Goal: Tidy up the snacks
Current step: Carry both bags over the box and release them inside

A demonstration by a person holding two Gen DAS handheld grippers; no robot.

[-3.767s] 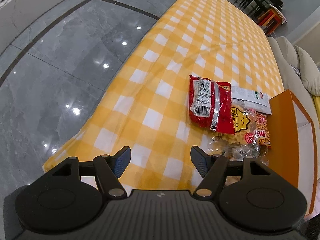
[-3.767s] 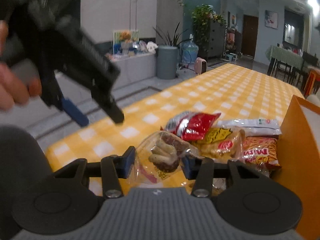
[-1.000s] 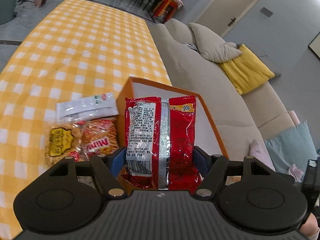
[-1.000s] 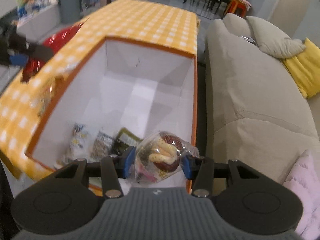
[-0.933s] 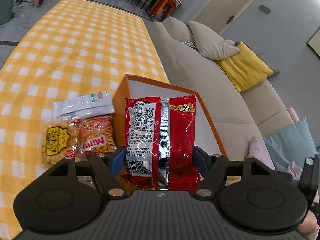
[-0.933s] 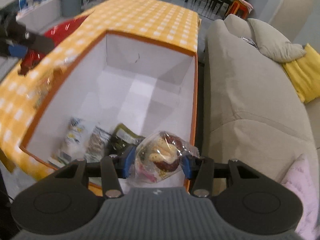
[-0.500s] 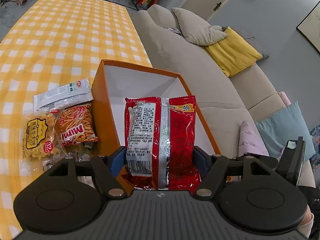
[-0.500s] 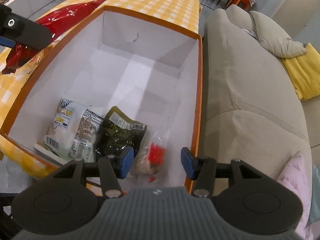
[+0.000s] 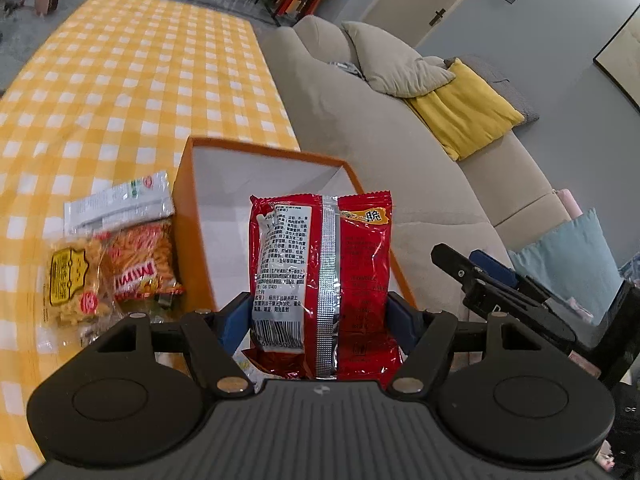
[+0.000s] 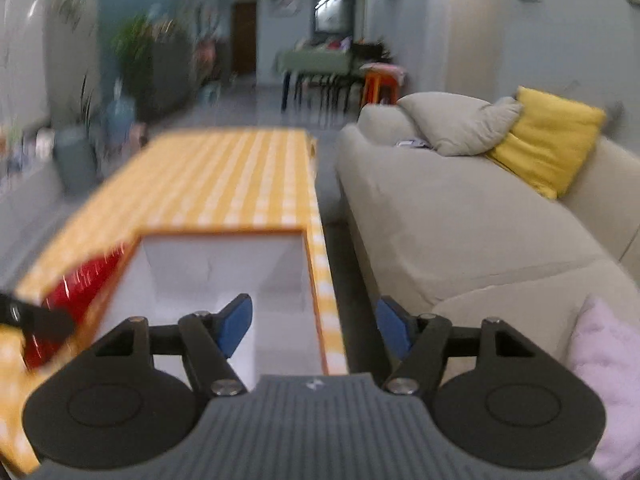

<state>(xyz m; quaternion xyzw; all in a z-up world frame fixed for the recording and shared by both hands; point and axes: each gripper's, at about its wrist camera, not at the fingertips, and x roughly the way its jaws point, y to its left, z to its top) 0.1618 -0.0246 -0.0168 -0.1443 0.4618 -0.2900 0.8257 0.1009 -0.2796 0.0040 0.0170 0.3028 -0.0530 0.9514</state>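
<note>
My left gripper (image 9: 318,322) is shut on a red snack bag (image 9: 322,280) and holds it upright over the near end of the orange box (image 9: 188,200) with white inside walls. My right gripper (image 10: 314,326) is open and empty, above the box's right rim (image 10: 316,280); it also shows at the right of the left wrist view (image 9: 500,284). The red bag shows blurred at the left of the right wrist view (image 10: 80,284). On the yellow checked tablecloth (image 9: 120,80) left of the box lie a white packet (image 9: 120,200), an orange stick-snack bag (image 9: 138,264) and a yellow cracker bag (image 9: 74,280).
A beige sofa (image 9: 380,128) with grey and yellow cushions (image 9: 464,112) runs along the table's right side. A light blue cushion (image 9: 568,256) and a pink one (image 10: 608,364) lie near my right gripper. Chairs and a dining table (image 10: 320,64) stand far back.
My right gripper let the clear-wrapped pastry pack drop into the box, opened, and tilted up to look across the room. My left gripper carried the red bag over the box.
</note>
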